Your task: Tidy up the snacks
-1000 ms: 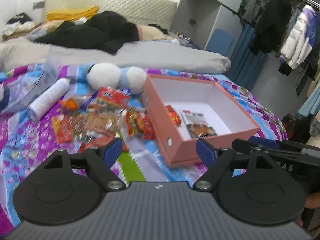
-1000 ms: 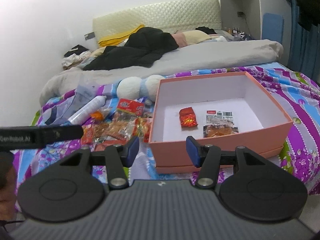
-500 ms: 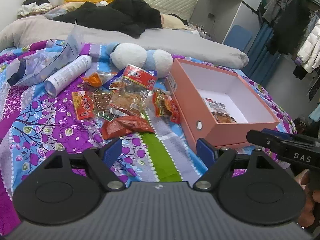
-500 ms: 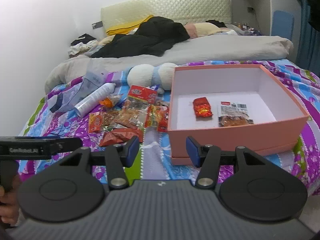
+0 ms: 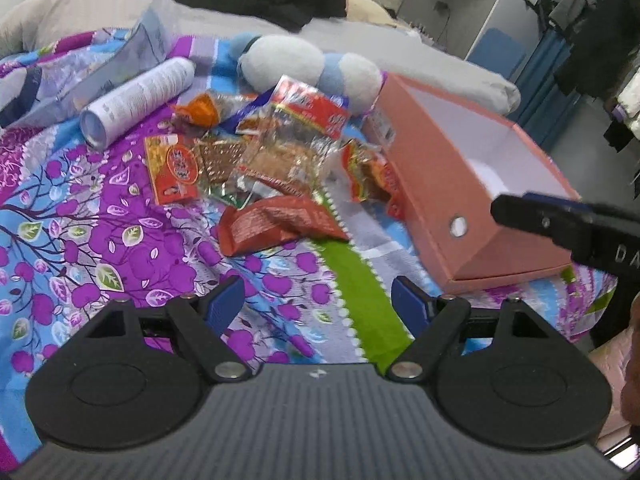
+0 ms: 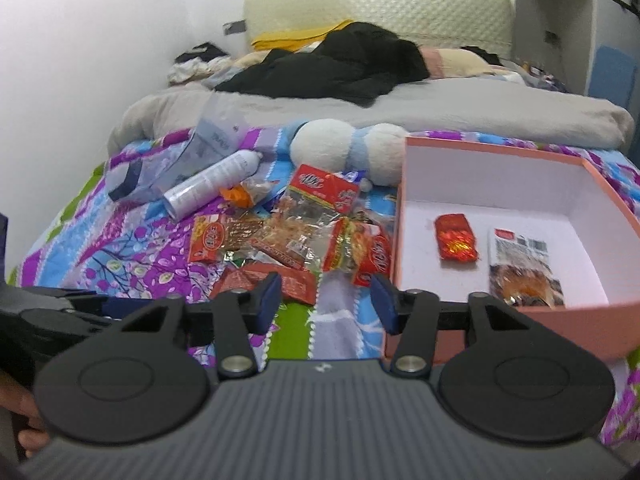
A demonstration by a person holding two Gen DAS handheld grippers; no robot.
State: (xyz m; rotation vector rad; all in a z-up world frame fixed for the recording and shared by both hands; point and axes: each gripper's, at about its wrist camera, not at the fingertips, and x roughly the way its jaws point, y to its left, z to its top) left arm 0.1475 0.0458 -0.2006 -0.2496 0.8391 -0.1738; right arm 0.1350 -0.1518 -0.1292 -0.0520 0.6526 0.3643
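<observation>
A pile of snack packets lies on the flowered bedspread, left of an open pink box. Nearest my left gripper is a dark red wrapper; the gripper hovers just short of it, open and empty. In the right wrist view the pink box holds a red packet and a clear packet. My right gripper hangs over the box's near left corner and the pile's edge, its jaws closing with nothing between them.
A white spray can, a clear plastic bag and a white-and-blue plush toy lie behind the pile. Grey duvet and black clothes fill the far bed. Hanging clothes stand at the right.
My left gripper has come down and closer to the snack pile. The right gripper has shifted left from the box front toward the pile, and its jaws have narrowed.
</observation>
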